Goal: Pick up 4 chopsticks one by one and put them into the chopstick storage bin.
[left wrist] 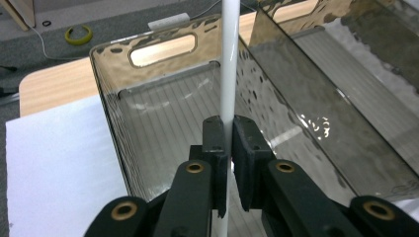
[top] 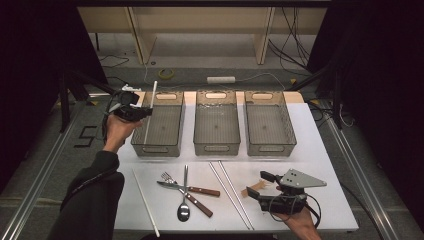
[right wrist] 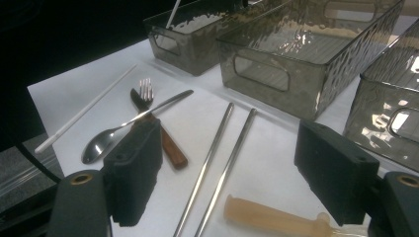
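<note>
We hold a white chopstick [left wrist: 230,64] pinched between the jaws of our left gripper [left wrist: 228,143], poised over the leftmost of three smoky clear bins [top: 159,125] set in a row at the far side of the bench [top: 320,150]. The stick stands nearly upright, its lower end down inside the bin and its upper end rising above the far rim. Seen from above, the left gripper [top: 131,111] hangs at the bin's left wall. Our right gripper [top: 272,192] rests low at the near right of the bench with its jaws spread wide and nothing between them; just in front of it lies a pale, translucent handle [right wrist: 269,217]. On the white sheet nearer us lie a second white chopstick [top: 145,202], a spoon [top: 184,200], a fork [top: 190,192] and a knife [top: 192,189] with wooden handles crossing one another, and a pair of metal chopsticks [top: 231,192] side by side.
</note>
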Demonstrator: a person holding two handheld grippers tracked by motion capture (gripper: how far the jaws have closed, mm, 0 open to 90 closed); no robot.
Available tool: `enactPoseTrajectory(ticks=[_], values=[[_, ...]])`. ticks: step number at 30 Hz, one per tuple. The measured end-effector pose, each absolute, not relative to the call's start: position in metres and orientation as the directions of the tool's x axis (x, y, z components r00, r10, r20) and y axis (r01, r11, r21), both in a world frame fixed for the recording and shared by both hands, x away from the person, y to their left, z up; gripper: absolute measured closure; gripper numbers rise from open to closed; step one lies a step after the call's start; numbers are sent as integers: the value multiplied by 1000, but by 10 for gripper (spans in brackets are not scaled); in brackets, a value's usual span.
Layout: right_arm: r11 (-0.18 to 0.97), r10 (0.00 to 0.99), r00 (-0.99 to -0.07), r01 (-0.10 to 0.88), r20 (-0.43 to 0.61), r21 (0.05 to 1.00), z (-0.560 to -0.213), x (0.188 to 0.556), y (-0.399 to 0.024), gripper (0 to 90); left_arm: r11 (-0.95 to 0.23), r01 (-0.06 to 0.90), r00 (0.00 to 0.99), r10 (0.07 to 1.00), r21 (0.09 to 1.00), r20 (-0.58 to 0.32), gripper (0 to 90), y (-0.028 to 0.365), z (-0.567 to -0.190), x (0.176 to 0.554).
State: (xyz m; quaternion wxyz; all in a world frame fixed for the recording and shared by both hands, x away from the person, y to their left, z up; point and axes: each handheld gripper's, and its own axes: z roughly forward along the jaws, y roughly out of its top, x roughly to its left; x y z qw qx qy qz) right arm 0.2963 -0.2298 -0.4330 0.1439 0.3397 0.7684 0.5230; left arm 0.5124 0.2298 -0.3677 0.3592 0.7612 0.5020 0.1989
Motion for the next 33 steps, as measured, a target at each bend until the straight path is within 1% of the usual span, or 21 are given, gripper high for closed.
enactPoseTrajectory(ticks=[13, 19, 24, 28, 29, 30, 33], values=[[223, 670, -729, 374, 136, 900, -434, 296, -229, 276, -225, 643, 399, 914, 732, -70, 837, 231, -384, 517], [223, 670, -730, 373, 136, 901, -434, 297, -229, 276, -236, 646, 403, 913, 726, -61, 835, 229, -385, 518], [222, 669, -730, 374, 138, 900, -434, 296, -229, 276, -218, 649, 385, 920, 729, -67, 830, 229, -388, 521], [223, 669, -731, 373, 137, 901, -433, 296, -230, 276, -219, 646, 376, 925, 731, -55, 826, 230, -389, 521], [223, 668, -731, 374, 139, 900, -433, 296, -230, 276, -219, 646, 372, 927, 731, -51, 780, 230, -389, 521], [223, 668, -731, 374, 139, 900, -433, 296, -230, 276, -218, 648, 368, 928, 730, -50, 780, 230, -390, 521], [223, 668, -732, 373, 137, 901, -433, 296, -229, 276, -228, 649, 379, 924, 726, -49, 695, 230, -389, 520]])
